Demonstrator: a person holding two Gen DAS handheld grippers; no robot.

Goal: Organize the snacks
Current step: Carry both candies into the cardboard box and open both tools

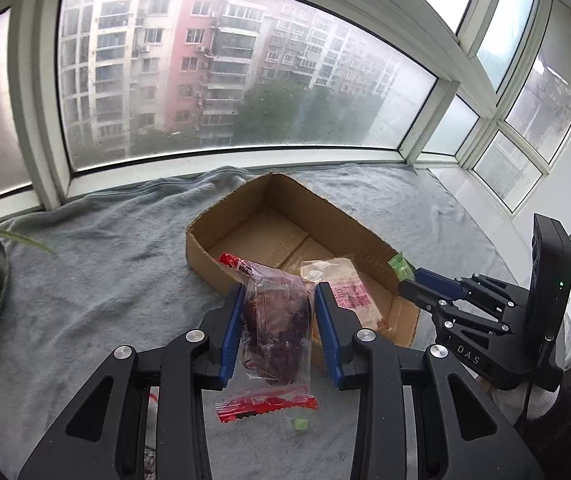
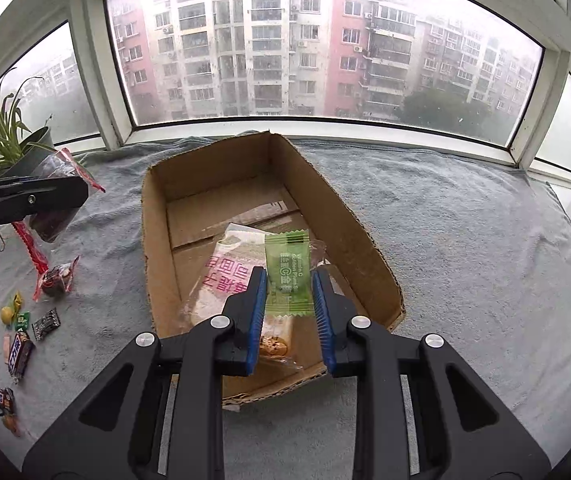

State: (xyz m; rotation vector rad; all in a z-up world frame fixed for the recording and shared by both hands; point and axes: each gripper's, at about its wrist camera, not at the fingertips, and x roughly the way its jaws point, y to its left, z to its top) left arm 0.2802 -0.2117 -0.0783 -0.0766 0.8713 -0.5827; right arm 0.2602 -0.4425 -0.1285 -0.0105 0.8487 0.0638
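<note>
With one pink-printed clear packet (image 2: pixel 225 276) already lying in the cardboard box (image 2: pixel 365 248), the right gripper (image 2: pixel 290 300) clasps a green plum-candy sachet (image 2: pixel 287 272) above it, the left gripper (image 1: pixel 279 320) grips a dark-fruit bag (image 1: pixel 275 320), and Snickers bars (image 2: pixel 19 354) wait on the grey blanket (image 2: pixel 465 240).

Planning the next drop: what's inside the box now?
In the box: one clear pastry packet. The right gripper holds a green packet above it, hiding part.

- A grey blanket (image 2: pixel 465 232) is spread over the sill.
- White-framed bay windows (image 1: pixel 221 72) are fogged; apartment blocks (image 2: pixel 269 40) are seen outside.
- Daylight's pretty flat.
</note>
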